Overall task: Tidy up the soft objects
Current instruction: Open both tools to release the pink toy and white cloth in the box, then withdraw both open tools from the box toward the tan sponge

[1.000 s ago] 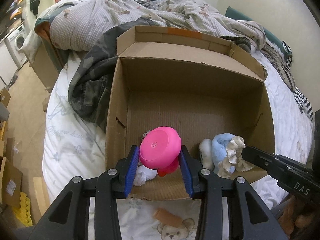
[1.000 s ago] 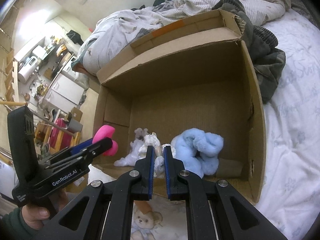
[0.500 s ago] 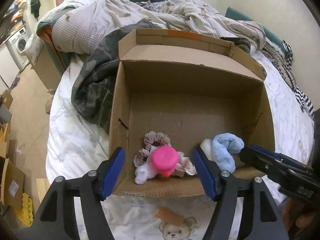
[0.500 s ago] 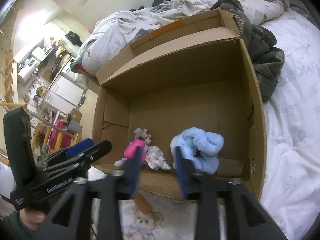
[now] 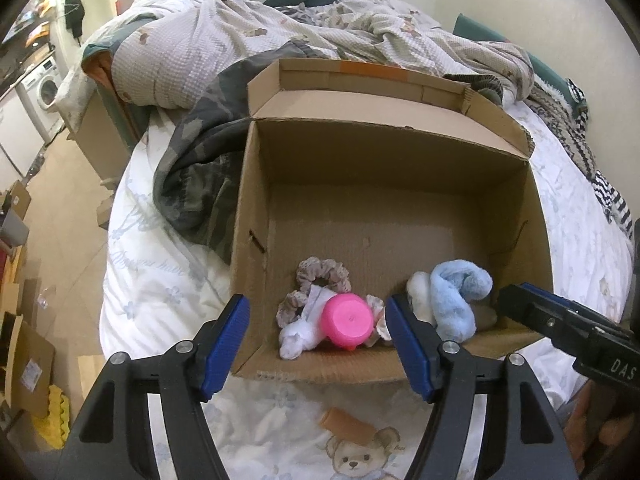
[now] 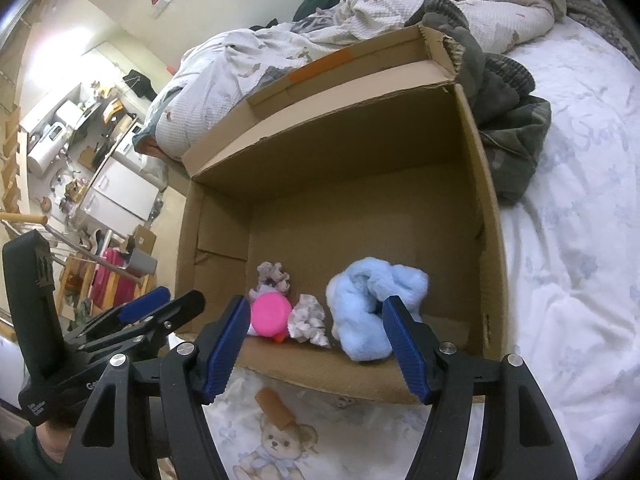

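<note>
An open cardboard box (image 5: 256,208) (image 6: 486,216) stands on the bed. At its near wall lie a pink round toy (image 5: 347,319) (image 6: 269,314), scrunchies (image 5: 322,276) (image 6: 273,274), a small white cloth (image 5: 297,339), a beige-white scrunchie (image 6: 308,319) and a fluffy light blue item (image 5: 454,300) (image 6: 366,308). My left gripper (image 5: 318,344) is open and empty, just above the box's near edge. My right gripper (image 6: 314,346) is open and empty, also at the near edge; its tip shows in the left wrist view (image 5: 532,312).
The bed has a white sheet (image 5: 160,280) with a teddy bear print (image 5: 356,456). A camouflage garment (image 5: 200,168) lies left of the box and a rumpled quilt (image 5: 240,40) behind it. Floor, boxes and a washing machine (image 5: 44,88) are at left.
My left gripper opened and let the pink toy drop into the box. My right gripper opened from shut and let go of the beige-white scrunchie. Both pulled back slightly.
</note>
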`<state>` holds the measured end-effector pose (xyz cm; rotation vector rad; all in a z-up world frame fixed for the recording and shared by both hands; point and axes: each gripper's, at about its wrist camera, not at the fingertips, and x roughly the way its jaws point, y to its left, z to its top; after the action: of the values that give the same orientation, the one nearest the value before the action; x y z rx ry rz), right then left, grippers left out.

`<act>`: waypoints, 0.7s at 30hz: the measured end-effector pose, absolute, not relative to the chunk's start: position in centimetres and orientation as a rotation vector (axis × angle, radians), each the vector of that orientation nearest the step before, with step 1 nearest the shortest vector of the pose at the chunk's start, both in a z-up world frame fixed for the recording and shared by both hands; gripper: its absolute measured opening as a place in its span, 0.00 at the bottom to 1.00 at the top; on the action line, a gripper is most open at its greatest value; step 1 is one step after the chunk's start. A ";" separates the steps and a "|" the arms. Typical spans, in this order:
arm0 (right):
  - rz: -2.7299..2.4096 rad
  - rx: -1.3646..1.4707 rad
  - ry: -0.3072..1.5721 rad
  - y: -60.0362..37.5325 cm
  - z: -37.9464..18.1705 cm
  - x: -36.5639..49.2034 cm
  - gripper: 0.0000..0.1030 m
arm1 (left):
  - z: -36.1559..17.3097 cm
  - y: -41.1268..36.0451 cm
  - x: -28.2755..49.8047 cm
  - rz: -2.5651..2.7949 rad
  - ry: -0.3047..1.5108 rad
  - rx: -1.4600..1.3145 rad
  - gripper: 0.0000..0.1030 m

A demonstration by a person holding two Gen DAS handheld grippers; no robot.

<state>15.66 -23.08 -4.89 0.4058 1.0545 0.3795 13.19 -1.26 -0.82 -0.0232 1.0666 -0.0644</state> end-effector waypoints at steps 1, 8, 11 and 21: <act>0.375 0.402 1.055 -23.2 -4.9 15.5 0.70 | -0.7 -1.1 13.0 -0.066 1.070 -0.030 0.66; 0.355 0.396 1.061 -23.6 -4.7 14.3 0.70 | 0.6 -0.2 11.1 -0.066 1.052 -0.056 0.66; 0.357 0.383 1.056 -23.4 -4.4 13.5 0.70 | 0.8 0.5 10.4 -0.046 1.055 -0.069 0.66; 0.353 0.415 1.071 -23.7 -4.6 11.1 0.70 | -1.1 2.4 7.5 -0.007 1.140 -0.136 0.66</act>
<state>11.07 -23.67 -4.60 0.4146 1.0706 0.3528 7.53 2.37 -1.06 -0.1358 1.1403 -0.0068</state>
